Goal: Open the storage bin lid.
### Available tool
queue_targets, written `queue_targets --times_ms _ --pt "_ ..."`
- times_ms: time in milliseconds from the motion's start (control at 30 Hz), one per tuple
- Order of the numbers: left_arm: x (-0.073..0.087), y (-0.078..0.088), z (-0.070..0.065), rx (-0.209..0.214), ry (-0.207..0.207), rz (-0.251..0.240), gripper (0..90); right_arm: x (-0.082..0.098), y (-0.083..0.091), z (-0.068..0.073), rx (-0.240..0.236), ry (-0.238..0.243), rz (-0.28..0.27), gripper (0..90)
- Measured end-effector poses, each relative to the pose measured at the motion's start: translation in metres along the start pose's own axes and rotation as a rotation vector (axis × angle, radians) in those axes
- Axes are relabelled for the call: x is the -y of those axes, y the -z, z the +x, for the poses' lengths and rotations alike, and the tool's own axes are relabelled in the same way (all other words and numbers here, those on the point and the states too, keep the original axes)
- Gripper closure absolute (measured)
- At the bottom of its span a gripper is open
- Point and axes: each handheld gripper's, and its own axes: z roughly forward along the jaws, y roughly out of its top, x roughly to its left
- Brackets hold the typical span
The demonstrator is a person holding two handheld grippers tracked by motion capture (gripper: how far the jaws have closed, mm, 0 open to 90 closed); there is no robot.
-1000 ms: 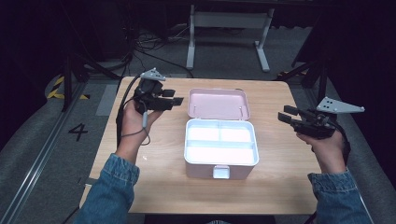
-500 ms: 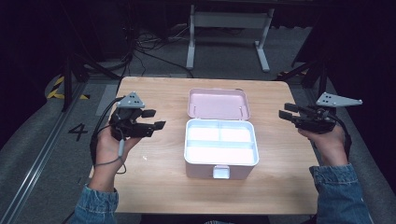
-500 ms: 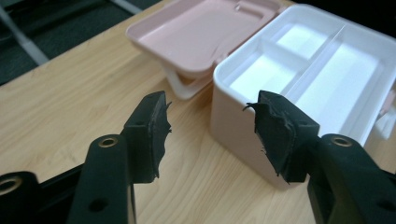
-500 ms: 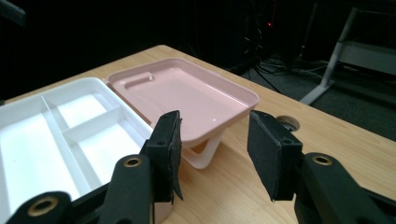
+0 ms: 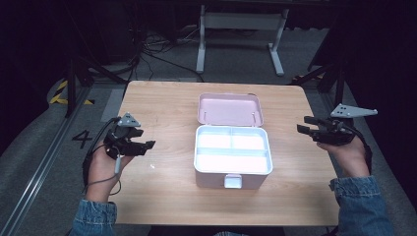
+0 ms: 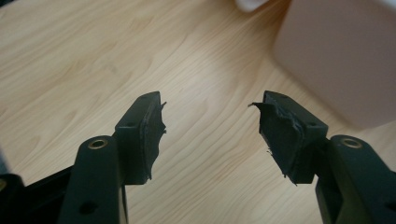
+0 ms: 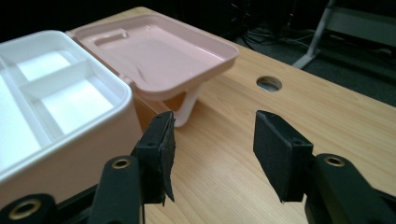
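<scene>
A pink box with a white divided tray stands open in the middle of the wooden table, its pink lid laid back behind it. My left gripper hovers over the table's left edge, pointing right toward the box. Its jaws have just been opening and stand apart over bare wood, nothing between them. My right gripper is held at the table's right edge, pointing left at the box. Its jaws have also just been opening and are empty. In the right gripper view the box and lid lie close ahead at left.
A round cable hole is cut in the tabletop behind the lid. Dark floor with cables and a white stand's legs lies beyond the table's far edge. The box wall fills the upper right of the left gripper view.
My left hand has moved back toward me and down along the table's left edge, away from the lid. Both pairs of jaws have spread wider. The right hand has sunk slightly.
</scene>
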Motion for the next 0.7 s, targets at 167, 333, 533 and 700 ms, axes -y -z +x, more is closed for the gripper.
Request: queue_targets --times_ms 167,333,533,700 --pt "0.009 -0.011 0.010 0.013 0.027 0.041 39.3 0.010 -0.006 -0.006 0.022 -0.012 0.044 46.7" --pt "0.018 -0.022 0.020 0.003 0.037 0.094 39.3 0.021 -0.016 -0.013 0.036 -0.038 0.121 47.0" --pt "0.025 -0.032 0.029 0.011 0.089 0.120 37.9 0.033 -0.024 -0.021 0.052 -0.075 0.174 46.3" --pt "0.029 -0.040 0.038 0.004 0.170 0.179 37.3 0.042 -0.026 -0.027 0.072 -0.106 0.199 46.1"
